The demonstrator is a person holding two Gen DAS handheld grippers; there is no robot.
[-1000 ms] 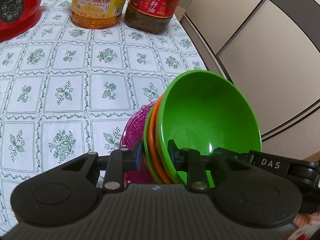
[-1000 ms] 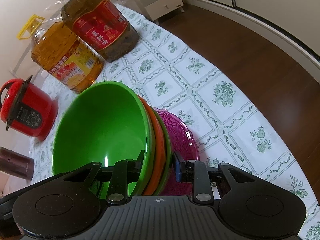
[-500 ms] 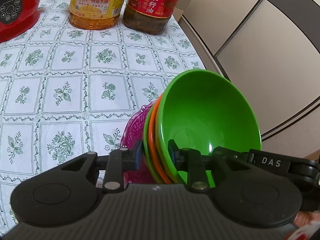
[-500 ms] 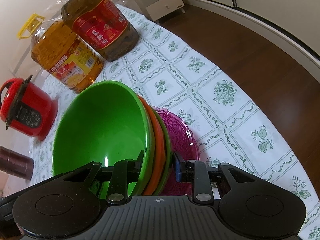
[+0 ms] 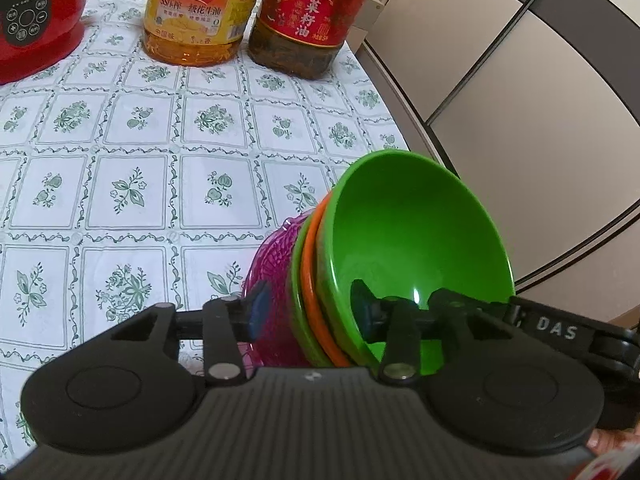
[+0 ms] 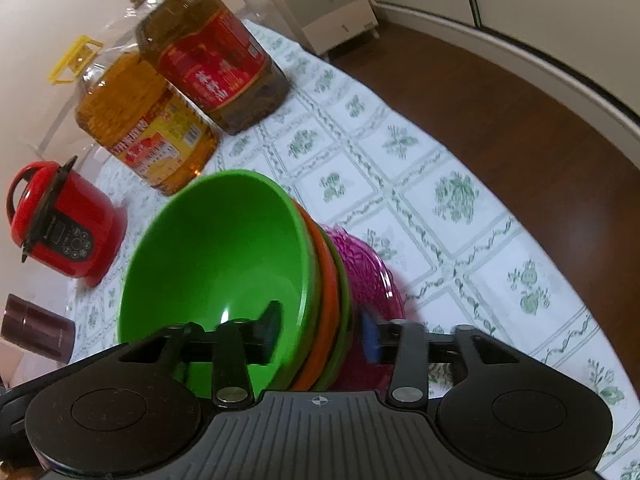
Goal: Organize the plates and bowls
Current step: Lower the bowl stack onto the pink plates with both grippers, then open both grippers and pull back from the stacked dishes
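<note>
Both grippers' jaws have just been opening: half a second ago the pads pinched the nested rims, now they stand apart from them, the stack between each pair. Left gripper (image 5: 308,312): parted partway, one blue pad outside the magenta dish (image 5: 272,280), the other inside the top green bowl (image 5: 416,236), neither pressing; nothing held. Right gripper (image 6: 320,332): likewise parted, one finger inside the green bowl (image 6: 216,248), blue pad just off the magenta dish (image 6: 368,264); nothing held. Stack sits near the table's edge on the tablecloth (image 5: 136,184), leaning slightly in both views. Count, nested: two green bowls, the second showing only as a rim (image 5: 297,264); one orange bowl (image 5: 308,264) between them; one magenta patterned dish at the bottom. Four pieces in all. Beyond, well apart from the stack: two large oil bottles side by side, one yellow-labelled (image 5: 196,8), one red-labelled (image 5: 316,20); one red cooker (image 5: 36,16); one dark brown canister (image 6: 36,334) at the right view's edge.
</note>
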